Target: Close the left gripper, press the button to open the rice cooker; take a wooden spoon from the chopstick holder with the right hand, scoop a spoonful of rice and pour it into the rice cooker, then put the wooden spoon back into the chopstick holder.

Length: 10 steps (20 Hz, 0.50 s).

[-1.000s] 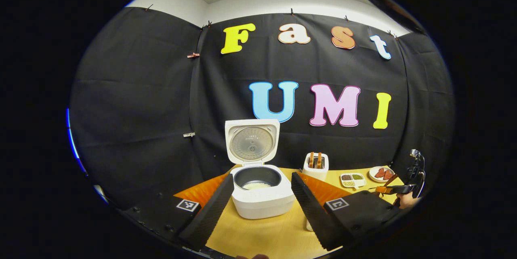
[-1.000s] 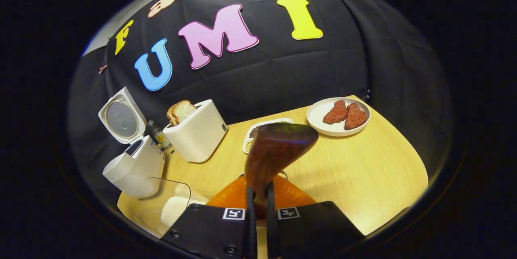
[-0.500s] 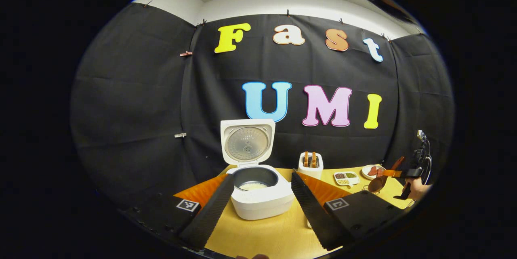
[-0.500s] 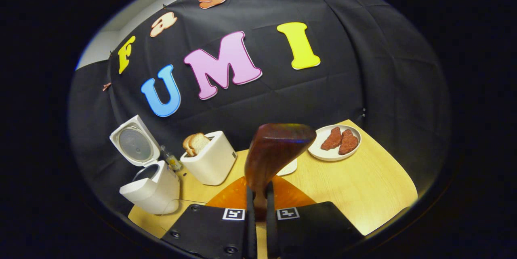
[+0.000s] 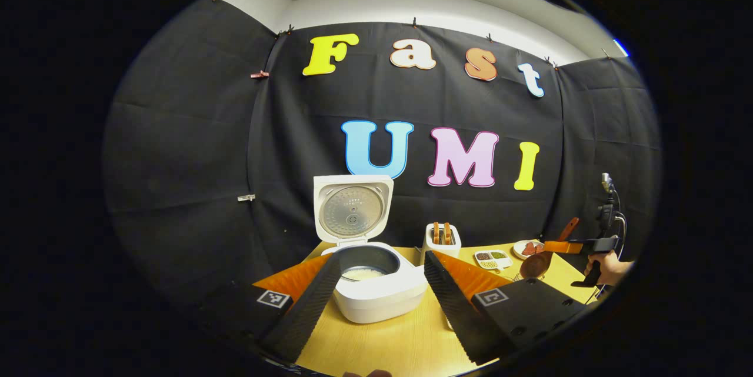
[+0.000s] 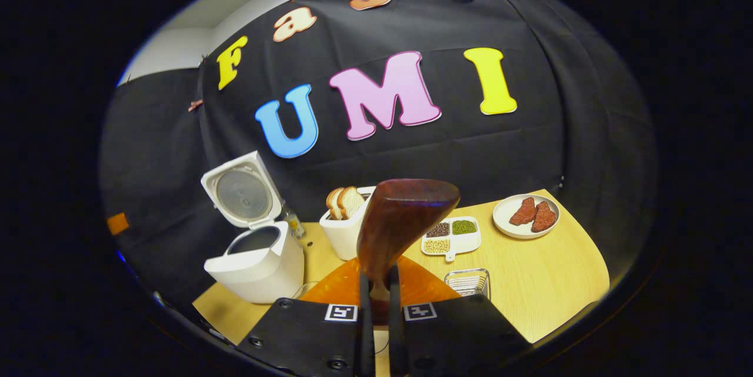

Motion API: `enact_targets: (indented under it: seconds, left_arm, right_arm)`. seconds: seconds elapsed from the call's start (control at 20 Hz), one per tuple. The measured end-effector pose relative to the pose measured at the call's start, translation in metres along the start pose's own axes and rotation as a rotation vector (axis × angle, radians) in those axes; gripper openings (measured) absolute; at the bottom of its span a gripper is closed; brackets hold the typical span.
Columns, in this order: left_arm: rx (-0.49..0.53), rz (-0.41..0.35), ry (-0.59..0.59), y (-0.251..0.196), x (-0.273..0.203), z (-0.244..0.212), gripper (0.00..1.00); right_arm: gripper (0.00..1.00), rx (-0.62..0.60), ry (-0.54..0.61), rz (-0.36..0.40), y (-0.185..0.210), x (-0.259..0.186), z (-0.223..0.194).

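The white rice cooker (image 5: 376, 297) stands with its lid (image 5: 352, 209) up, and white rice lies in its dark pot (image 5: 362, 274). My left gripper (image 5: 382, 257) is open, one finger on each side of the cooker, touching nothing. At the far right a hand (image 5: 609, 268) holds my right gripper (image 5: 579, 245) above the table, with the wooden spoon (image 5: 536, 263) in it, bowl end low. In the right gripper view my right gripper (image 6: 378, 274) is shut on the wooden spoon (image 6: 400, 224); the bowl's back faces me. The cooker (image 6: 259, 259) sits left of it, and a small wire holder (image 6: 467, 282) just right.
A white toaster (image 6: 347, 233) with bread slices stands beside the cooker. A divided dish of beans (image 6: 450, 234) and a plate with red meat pieces (image 6: 525, 216) lie further right on the wooden table (image 6: 547, 283). The table's edge runs close along the right and front.
My right gripper has risen above the table with the spoon and now looks more level, further from the toaster and cooker. My left gripper has shifted slightly, still open.
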<state>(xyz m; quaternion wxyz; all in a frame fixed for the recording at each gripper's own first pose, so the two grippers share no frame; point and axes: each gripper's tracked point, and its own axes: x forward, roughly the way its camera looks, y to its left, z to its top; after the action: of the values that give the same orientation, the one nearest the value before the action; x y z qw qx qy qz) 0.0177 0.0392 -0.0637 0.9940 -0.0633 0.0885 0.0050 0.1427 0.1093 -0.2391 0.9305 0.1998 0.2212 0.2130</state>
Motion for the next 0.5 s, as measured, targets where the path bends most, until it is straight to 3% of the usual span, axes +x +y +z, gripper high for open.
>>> enact_targets:
  seconds: [0.15,0.35,0.5]
  left_arm:
    - [0.01,-0.009,0.005,0.009,-0.001,-0.002,0.98]
    - [0.007,0.004,0.009,0.025,-0.002,-0.004,0.98]
    - [0.005,0.019,0.012,0.034,-0.003,-0.008,0.98]
  right_arm:
    - [0.14,-0.12,0.07,0.009,0.032,0.018,-0.026]
    - [0.14,-0.309,0.195,-0.035,0.038,0.047,-0.078]
    - [0.14,-0.373,0.254,-0.037,0.042,0.063,-0.109]
